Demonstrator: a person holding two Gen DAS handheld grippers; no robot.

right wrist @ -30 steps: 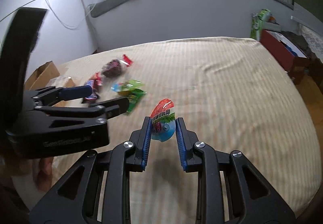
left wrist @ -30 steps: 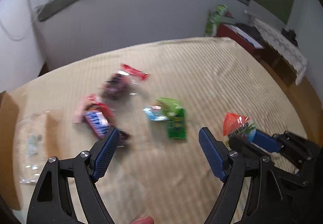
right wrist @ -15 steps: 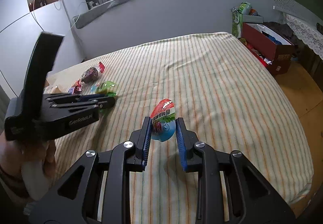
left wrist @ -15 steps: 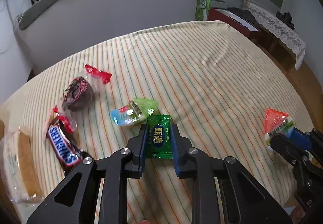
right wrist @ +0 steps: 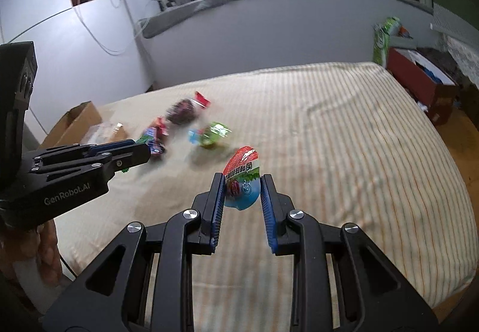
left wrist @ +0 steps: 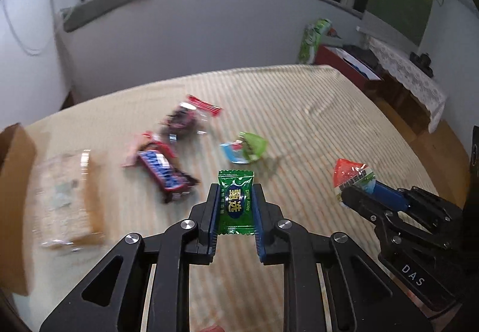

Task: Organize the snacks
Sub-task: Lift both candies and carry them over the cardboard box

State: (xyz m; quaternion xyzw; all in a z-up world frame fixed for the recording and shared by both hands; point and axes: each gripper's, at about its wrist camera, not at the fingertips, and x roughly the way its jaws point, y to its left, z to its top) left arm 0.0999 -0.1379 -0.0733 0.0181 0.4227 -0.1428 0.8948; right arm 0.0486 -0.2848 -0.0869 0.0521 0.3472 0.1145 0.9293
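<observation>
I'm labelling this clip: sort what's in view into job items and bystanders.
Job:
green candy packet, in left claw
red-topped jelly cup, in right claw
Snickers bar
dark wrapped cake
green-blue sweet
clear-wrapped biscuits

Bystanders:
cardboard box
red box

Blurred snacks, cut-off box

The chocolate bar point(left wrist: 163, 171), dark wrapped cake point(left wrist: 182, 120) and clear bag point(left wrist: 64, 200) smear with motion, their print unreadable. The cardboard box point(left wrist: 13, 182) runs off the left edge; the left gripper point(right wrist: 131, 152) hides most of its green candy in the right wrist view.
</observation>
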